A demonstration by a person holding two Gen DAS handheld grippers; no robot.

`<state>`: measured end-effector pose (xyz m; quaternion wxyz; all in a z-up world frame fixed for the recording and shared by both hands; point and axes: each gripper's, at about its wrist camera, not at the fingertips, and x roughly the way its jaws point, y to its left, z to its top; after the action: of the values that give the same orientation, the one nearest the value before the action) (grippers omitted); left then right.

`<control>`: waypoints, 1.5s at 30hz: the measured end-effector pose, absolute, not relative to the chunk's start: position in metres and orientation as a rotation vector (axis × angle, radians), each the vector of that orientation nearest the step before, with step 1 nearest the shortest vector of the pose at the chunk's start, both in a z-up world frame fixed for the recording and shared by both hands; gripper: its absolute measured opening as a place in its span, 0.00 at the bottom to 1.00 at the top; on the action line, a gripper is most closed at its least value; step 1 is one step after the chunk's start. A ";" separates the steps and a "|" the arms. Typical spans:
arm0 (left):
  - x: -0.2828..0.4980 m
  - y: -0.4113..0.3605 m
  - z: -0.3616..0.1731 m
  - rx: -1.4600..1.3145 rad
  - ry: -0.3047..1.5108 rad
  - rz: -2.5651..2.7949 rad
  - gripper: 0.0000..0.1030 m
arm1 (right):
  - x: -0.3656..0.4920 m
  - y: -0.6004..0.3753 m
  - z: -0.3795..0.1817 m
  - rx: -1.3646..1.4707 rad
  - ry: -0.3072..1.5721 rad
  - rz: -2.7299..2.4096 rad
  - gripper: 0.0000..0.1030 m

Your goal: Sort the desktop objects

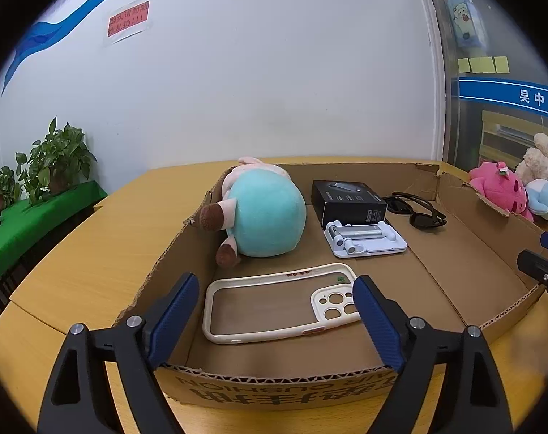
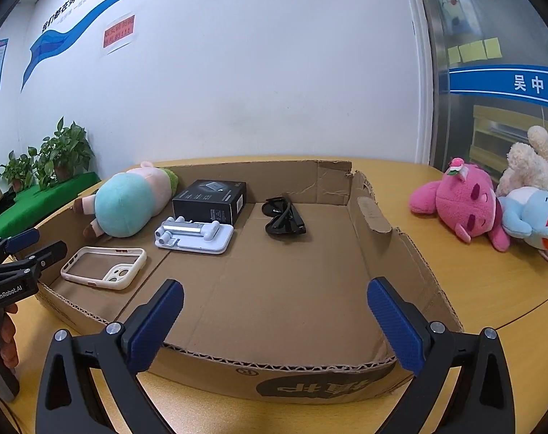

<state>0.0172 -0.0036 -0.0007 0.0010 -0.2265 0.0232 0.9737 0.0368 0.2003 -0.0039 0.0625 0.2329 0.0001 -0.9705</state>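
A shallow cardboard tray (image 1: pixel 451 307) (image 2: pixel 382 224) lies on the yellow table. Inside it are a teal plush pig (image 1: pixel 270 213) (image 2: pixel 125 206), a black box (image 1: pixel 346 199) (image 2: pixel 210 197), a white phone stand (image 1: pixel 364 240) (image 2: pixel 196 235), black sunglasses (image 1: pixel 418 209) (image 2: pixel 283 217) and a cream phone case (image 1: pixel 281 300) (image 2: pixel 104 267). My left gripper (image 1: pixel 275 289) (image 2: pixel 35 242) stands open over the tray's near left corner, the phone case lying flat below, between its fingers and untouched. Empty and open, my right gripper (image 2: pixel 274 293) hovers above the tray's near edge.
Outside the tray, at the table's right, lie a pink plush (image 2: pixel 462 202) (image 1: pixel 501 190), a blue plush (image 2: pixel 530 217) and a beige plush (image 2: pixel 530 162). Potted plants (image 1: pixel 53 159) stand on a green ledge to the left. A white wall rises behind the table.
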 end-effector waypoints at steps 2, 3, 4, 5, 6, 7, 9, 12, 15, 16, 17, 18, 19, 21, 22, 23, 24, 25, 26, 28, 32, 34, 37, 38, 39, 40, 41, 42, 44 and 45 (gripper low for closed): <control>0.017 -0.003 -0.002 -0.713 0.072 3.058 0.87 | 0.037 0.200 -0.004 0.705 0.000 -2.933 1.00; 0.016 -0.003 -0.002 -0.714 0.072 3.058 0.87 | 0.037 0.200 -0.004 0.705 0.001 -2.934 1.00; 0.016 -0.004 -0.002 -0.714 0.072 3.058 0.87 | 0.037 0.201 -0.004 0.705 0.001 -2.933 1.00; 0.016 -0.004 -0.002 -0.713 0.073 3.056 0.87 | 0.037 0.200 -0.004 0.705 0.000 -2.932 1.00; 0.016 -0.004 -0.002 -0.713 0.073 3.056 0.87 | 0.037 0.201 -0.004 0.704 0.000 -2.933 1.00; 0.016 -0.004 -0.002 -0.714 0.074 3.056 0.87 | 0.037 0.200 -0.004 0.705 0.001 -2.933 1.00; 0.016 -0.004 -0.002 -0.714 0.073 3.057 0.87 | 0.037 0.200 -0.004 0.705 0.000 -2.932 1.00; 0.016 -0.004 -0.002 -0.713 0.073 3.055 0.87 | 0.037 0.200 -0.004 0.705 0.000 -2.933 1.00; 0.016 -0.004 -0.002 -0.713 0.074 3.056 0.87 | 0.037 0.200 -0.004 0.705 0.000 -2.932 1.00; 0.016 -0.004 -0.002 -0.713 0.074 3.056 0.87 | 0.037 0.200 -0.004 0.705 0.001 -2.933 1.00; 0.016 -0.004 -0.002 -0.713 0.074 3.056 0.87 | 0.037 0.200 -0.004 0.705 0.001 -2.933 1.00; 0.016 -0.004 -0.002 -0.713 0.074 3.056 0.87 | 0.037 0.200 -0.004 0.705 0.000 -2.933 1.00; 0.016 -0.004 -0.002 -0.714 0.074 3.056 0.87 | 0.037 0.200 -0.004 0.705 0.000 -2.933 1.00; 0.016 -0.004 -0.002 -0.713 0.074 3.056 0.87 | 0.038 0.200 -0.004 0.705 0.001 -2.934 1.00; 0.016 -0.004 -0.002 -0.713 0.073 3.056 0.87 | 0.037 0.200 -0.004 0.705 0.000 -2.934 1.00; 0.016 -0.004 -0.002 -0.713 0.073 3.056 0.87 | 0.037 0.200 -0.004 0.705 0.001 -2.934 1.00; 0.016 -0.004 -0.002 -0.714 0.073 3.056 0.87 | 0.037 0.200 -0.004 0.705 0.000 -2.934 1.00; 0.016 -0.004 -0.002 -0.713 0.073 3.056 0.87 | 0.037 0.200 -0.004 0.705 0.001 -2.934 1.00; 0.016 -0.004 -0.002 -0.713 0.074 3.056 0.87 | 0.037 0.200 -0.004 0.705 0.001 -2.934 1.00; 0.016 -0.004 -0.002 -0.713 0.073 3.055 0.87 | 0.037 0.200 -0.004 0.705 0.001 -2.934 1.00; 0.016 -0.004 -0.002 -0.713 0.073 3.056 0.87 | 0.037 0.200 -0.004 0.705 0.000 -2.934 1.00; 0.016 -0.004 -0.002 -0.713 0.073 3.056 0.87 | 0.037 0.200 -0.004 0.705 0.000 -2.934 1.00; 0.016 -0.004 -0.002 -0.713 0.073 3.056 0.87 | 0.037 0.200 -0.004 0.705 0.000 -2.934 1.00; 0.016 -0.004 -0.001 -0.714 0.073 3.056 0.87 | 0.037 0.200 -0.004 0.705 0.001 -2.934 1.00; 0.016 -0.004 -0.002 -0.713 0.073 3.056 0.87 | 0.037 0.200 -0.004 0.705 0.001 -2.934 1.00; 0.016 -0.004 -0.002 -0.713 0.075 3.057 0.87 | 0.037 0.200 -0.004 0.705 0.000 -2.934 1.00; 0.016 -0.004 -0.001 -0.714 0.073 3.056 0.87 | 0.037 0.200 -0.004 0.705 0.001 -2.934 1.00; 0.016 -0.004 -0.002 -0.714 0.073 3.056 0.87 | 0.037 0.200 -0.004 0.706 0.001 -2.934 1.00; 0.016 -0.004 -0.001 -0.714 0.073 3.056 0.87 | 0.037 0.200 -0.004 0.705 0.000 -2.934 1.00; 0.016 -0.004 -0.001 -0.713 0.073 3.056 0.87 | 0.037 0.200 -0.004 0.705 0.000 -2.934 1.00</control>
<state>0.0160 -0.0042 -0.0015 0.0016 -0.2271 0.0232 0.9736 0.0374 0.2002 -0.0042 0.0621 0.2333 0.0001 -0.9704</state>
